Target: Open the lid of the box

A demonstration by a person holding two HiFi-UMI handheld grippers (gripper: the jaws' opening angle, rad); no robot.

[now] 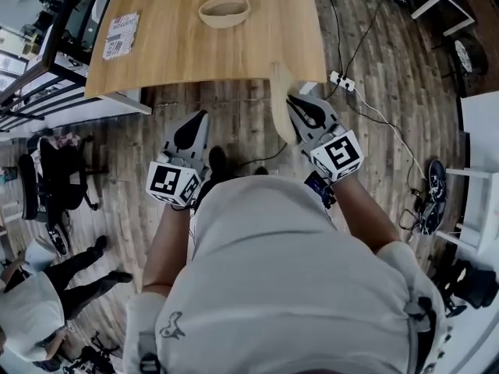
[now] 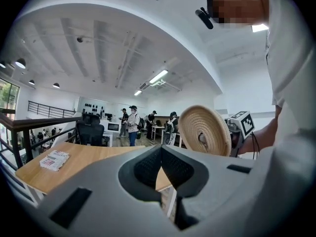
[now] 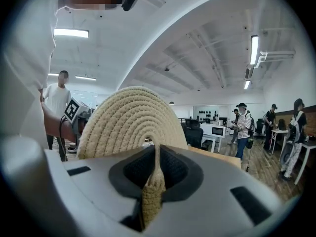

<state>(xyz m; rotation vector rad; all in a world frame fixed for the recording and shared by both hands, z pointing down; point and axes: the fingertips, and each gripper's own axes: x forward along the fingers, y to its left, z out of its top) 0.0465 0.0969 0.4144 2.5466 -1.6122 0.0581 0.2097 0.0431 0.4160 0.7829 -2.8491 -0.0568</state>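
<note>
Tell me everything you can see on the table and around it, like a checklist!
Surface: wooden table.
Job's things: woven basket on the table, open; lid held off it.
Clutter: printed leaflet near the table's left edge.
Grippers: left tongs shut, empty; right tongs shut on the lid.
Cables: power strip and cables on the floor.
Surroundings: wooden floor, office chair, another person.

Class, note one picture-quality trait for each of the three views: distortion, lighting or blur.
Head view: even light, table edges slightly bowed. Left gripper view: heavy fisheye, black corners, ceiling lamp blown out. Right gripper view: same fisheye, woven lid looming near the lens.
</note>
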